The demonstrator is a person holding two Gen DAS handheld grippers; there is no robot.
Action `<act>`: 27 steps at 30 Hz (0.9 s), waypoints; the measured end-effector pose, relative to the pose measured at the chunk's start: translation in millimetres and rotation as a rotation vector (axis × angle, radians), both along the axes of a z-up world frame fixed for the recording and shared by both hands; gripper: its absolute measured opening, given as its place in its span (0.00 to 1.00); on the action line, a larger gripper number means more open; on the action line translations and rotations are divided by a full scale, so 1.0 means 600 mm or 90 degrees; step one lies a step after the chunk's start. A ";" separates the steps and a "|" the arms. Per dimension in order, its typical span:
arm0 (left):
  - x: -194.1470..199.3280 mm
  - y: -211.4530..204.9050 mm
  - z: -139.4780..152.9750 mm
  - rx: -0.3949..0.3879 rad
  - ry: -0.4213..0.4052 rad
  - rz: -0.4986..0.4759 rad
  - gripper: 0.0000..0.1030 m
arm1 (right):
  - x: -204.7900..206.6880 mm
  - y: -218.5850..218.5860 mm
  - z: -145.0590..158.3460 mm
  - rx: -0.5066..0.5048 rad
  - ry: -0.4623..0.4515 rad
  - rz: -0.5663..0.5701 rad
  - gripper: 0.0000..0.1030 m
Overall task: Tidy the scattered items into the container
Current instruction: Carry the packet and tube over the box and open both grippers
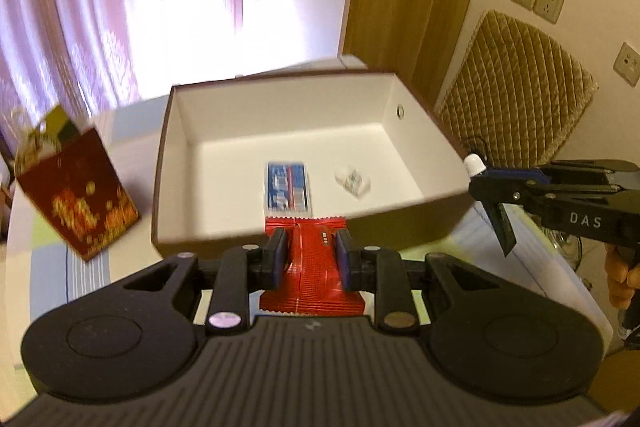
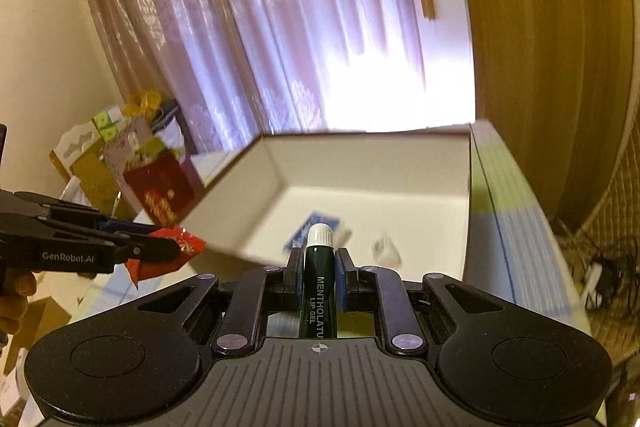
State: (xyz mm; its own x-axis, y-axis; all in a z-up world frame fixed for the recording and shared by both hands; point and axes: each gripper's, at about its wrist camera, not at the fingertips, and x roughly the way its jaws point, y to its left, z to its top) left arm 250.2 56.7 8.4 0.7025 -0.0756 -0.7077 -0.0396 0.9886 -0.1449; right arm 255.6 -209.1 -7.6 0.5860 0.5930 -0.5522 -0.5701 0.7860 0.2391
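1. Left hand-held gripper pinches a red foil packet btwn its pads, just short of the box's near wall.
2. Right hand-held gripper is clamped on a dark green lip gel tube, white cap fwd, pointing at the box.
3. Open box, white inside, sits on the surface; the striped cloth on it is partly blurred.
4. Inside the box: a blue-and-red pack and a small clear-wrapped item, apart from each other on the floor.
5. Red gift bag stands left of the box, w/ gold print.
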 end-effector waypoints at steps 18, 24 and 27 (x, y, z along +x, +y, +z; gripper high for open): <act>0.137 0.031 0.015 0.053 -0.008 -0.001 0.21 | 0.171 0.042 0.011 0.020 -0.021 0.022 0.18; 0.173 0.039 -0.028 0.065 0.036 0.008 0.21 | 0.207 0.060 -0.029 -0.008 0.025 0.024 0.18; 0.185 0.041 -0.058 0.062 0.063 0.014 0.21 | 0.215 0.072 -0.058 -0.029 0.052 0.033 0.18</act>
State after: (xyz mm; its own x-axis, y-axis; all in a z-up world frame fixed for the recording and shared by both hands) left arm 361.5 81.3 -26.2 0.6297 0.0110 -0.7768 -0.0704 0.9966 -0.0429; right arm 384.8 -166.1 -42.1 0.5065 0.5946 -0.6245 -0.5905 0.7669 0.2513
